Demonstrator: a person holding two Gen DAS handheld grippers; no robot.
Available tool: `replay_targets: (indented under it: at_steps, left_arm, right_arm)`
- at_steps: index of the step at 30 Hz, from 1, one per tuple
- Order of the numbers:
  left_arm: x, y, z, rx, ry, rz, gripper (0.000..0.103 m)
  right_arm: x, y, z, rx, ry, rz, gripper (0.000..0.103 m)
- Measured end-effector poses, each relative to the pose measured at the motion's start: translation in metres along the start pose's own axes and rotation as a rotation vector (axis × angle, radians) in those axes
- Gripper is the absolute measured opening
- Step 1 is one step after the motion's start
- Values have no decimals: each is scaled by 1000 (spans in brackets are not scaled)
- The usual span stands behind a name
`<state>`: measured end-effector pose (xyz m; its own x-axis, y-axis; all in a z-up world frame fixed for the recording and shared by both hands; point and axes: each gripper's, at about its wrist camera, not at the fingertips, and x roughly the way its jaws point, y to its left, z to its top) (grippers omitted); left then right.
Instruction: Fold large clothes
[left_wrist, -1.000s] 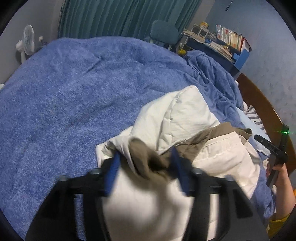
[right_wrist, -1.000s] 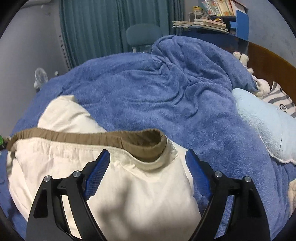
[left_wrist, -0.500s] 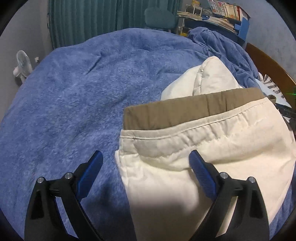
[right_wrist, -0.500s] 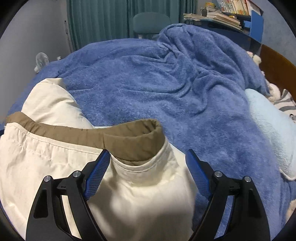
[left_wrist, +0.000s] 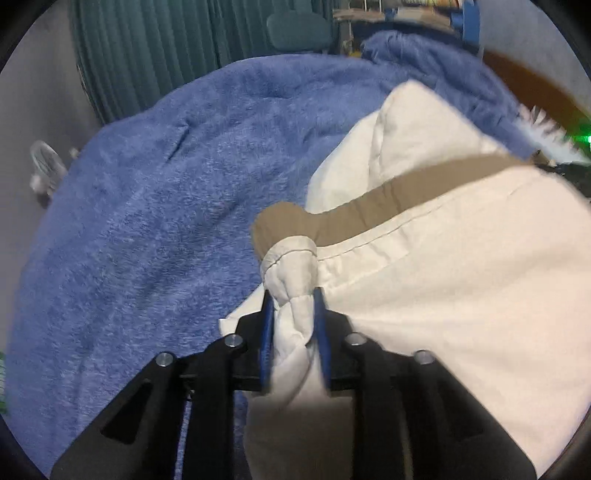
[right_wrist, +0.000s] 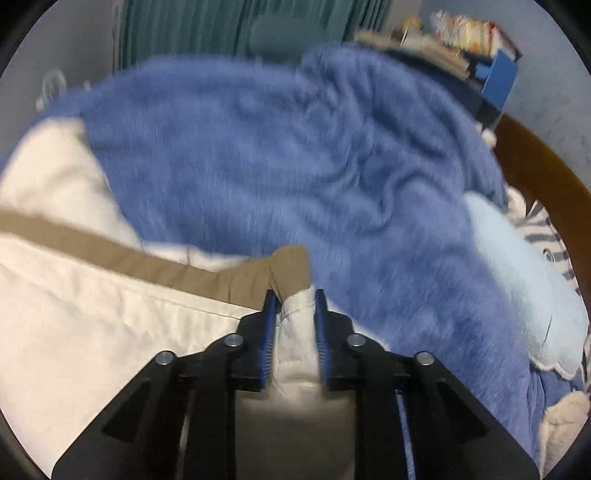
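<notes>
A cream garment (left_wrist: 461, 288) with a brown inner waistband (left_wrist: 369, 206) lies on the blue blanket (left_wrist: 166, 206). My left gripper (left_wrist: 293, 299) is shut on the garment's left waist corner, cloth bunched between its blue pads. In the right wrist view the same garment (right_wrist: 92, 314) spreads to the left, and my right gripper (right_wrist: 294, 299) is shut on its right waist corner, where the brown band (right_wrist: 166, 269) folds over. A folded cream part lies beyond the band (left_wrist: 417, 136).
The blue blanket (right_wrist: 295, 158) covers the bed, bunched at the far right. A light blue pillow (right_wrist: 517, 280) and a striped soft toy (right_wrist: 546, 236) lie by the wooden bed frame (right_wrist: 539, 162). A chair (left_wrist: 299, 27), curtains, bookshelf and small fan (left_wrist: 46, 170) stand beyond.
Both grippers were open half a second ago; now each has shut on a waist corner of the garment. One second ago the left gripper was pinching the cloth, then let go.
</notes>
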<state>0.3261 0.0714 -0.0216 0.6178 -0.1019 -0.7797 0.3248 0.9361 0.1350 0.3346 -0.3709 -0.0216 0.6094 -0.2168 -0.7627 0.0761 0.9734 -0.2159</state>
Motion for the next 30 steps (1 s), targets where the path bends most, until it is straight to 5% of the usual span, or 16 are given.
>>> replay_targets:
  at_steps: [2, 4, 10, 14, 19, 22, 30]
  left_arm:
    - [-4, 0, 1, -10, -2, 95, 57]
    - [-14, 6, -1, -39, -17, 123, 69]
    - [-71, 4, -18, -120, -87, 15, 72]
    - [-112, -33, -40, -142, -129, -121, 81]
    - [-125, -97, -94, -131, -65, -217, 91]
    - [-119, -126, -110, -73, -93, -124, 95]
    - [-88, -128, -46, -114, -43, -132, 96]
  right_arm:
    - [-2, -2, -3, 11, 8, 0, 33]
    - [-12, -12, -6, 52, 4, 41, 54]
    - [-95, -24, -47, 117, -119, 155, 78]
    - [-140, -4, -93, 64, -132, 248, 81]
    - [-166, 30, -153, 2, -119, 284, 85]
    - [-159, 52, -174, -48, -113, 271, 85]
    - [-138, 67, -128, -38, -111, 273, 88]
